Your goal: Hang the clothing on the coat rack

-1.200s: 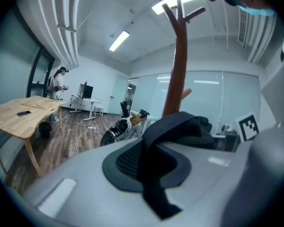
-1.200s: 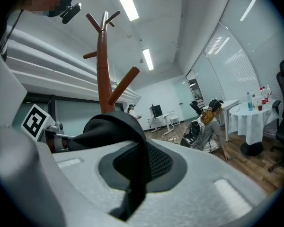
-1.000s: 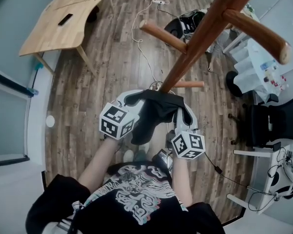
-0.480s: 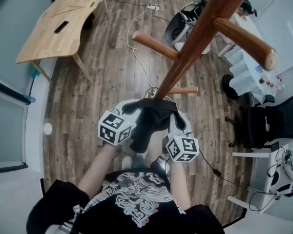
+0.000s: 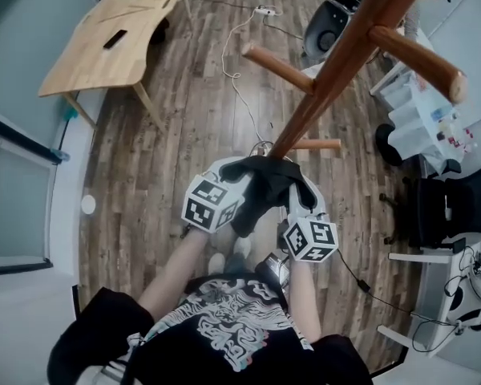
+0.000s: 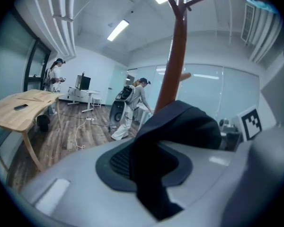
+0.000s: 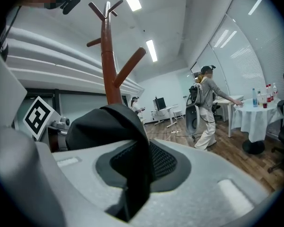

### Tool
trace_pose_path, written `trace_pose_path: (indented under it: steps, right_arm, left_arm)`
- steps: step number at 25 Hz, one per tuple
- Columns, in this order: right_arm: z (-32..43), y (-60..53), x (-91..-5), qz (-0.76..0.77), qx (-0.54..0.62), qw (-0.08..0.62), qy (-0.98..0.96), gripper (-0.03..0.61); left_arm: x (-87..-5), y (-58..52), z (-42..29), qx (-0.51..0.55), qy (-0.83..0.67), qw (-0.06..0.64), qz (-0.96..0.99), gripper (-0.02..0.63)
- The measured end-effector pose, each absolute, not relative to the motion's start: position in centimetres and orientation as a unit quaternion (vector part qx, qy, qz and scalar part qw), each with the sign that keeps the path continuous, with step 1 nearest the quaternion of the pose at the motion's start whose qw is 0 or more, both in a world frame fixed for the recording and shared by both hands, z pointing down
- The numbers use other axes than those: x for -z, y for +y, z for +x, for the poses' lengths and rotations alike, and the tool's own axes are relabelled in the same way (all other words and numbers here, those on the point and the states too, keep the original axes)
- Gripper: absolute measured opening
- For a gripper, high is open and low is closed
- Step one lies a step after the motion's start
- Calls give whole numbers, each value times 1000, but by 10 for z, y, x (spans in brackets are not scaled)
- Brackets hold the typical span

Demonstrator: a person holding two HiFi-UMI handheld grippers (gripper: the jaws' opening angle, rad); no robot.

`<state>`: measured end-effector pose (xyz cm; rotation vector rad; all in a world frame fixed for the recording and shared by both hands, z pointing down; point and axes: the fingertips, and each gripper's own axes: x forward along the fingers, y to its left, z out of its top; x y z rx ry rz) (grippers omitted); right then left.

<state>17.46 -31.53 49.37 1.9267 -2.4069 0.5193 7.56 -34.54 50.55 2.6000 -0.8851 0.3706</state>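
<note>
A black garment (image 5: 264,184) hangs bunched between my two grippers, just in front of the wooden coat rack's pole (image 5: 329,79). My left gripper (image 5: 231,173) grips its left end. The cloth (image 6: 180,126) runs down into the narrow gap between the jaws, which are starting to open. My right gripper (image 5: 299,192) is at the right end with its jaws opening. The cloth (image 7: 109,126) drapes over one pad and hangs loose in the gap. A short low peg (image 5: 317,143) sticks out just above the garment. I cannot tell whether cloth touches it. Longer pegs (image 5: 276,66) (image 5: 417,54) sit higher.
A wooden table (image 5: 112,34) stands at the far left, and a white cable (image 5: 232,62) trails over the plank floor. At the right are a white-clothed table with bottles (image 5: 433,111) and a black office chair (image 5: 453,203). A person (image 7: 206,108) stands in the background.
Both grippers and the garment have shifted slightly right and closer to the pole. The garment stays bunched between them.
</note>
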Motion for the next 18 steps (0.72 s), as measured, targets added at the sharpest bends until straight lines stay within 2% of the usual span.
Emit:
trace_pose_path:
  steps: [2,11,14,18]
  right_arm:
    - [175,-316,-493,615,-168,7,-770,66]
    - [182,-310,-496,617,-173,13,-768,72]
    - [187,-302,-501,619,-182,16,-764,110]
    - [187,-294,-494,621,-177,12,-763,110]
  left_arm:
    - [-506,-345,74,-134,-316,187,921,55]
    - [-513,-339,66,-150,-324,192,914,87]
    - [-518,-335,65,-151,-329,200,911,115]
    - [-505,-334,52,-143,-359,167,907,121]
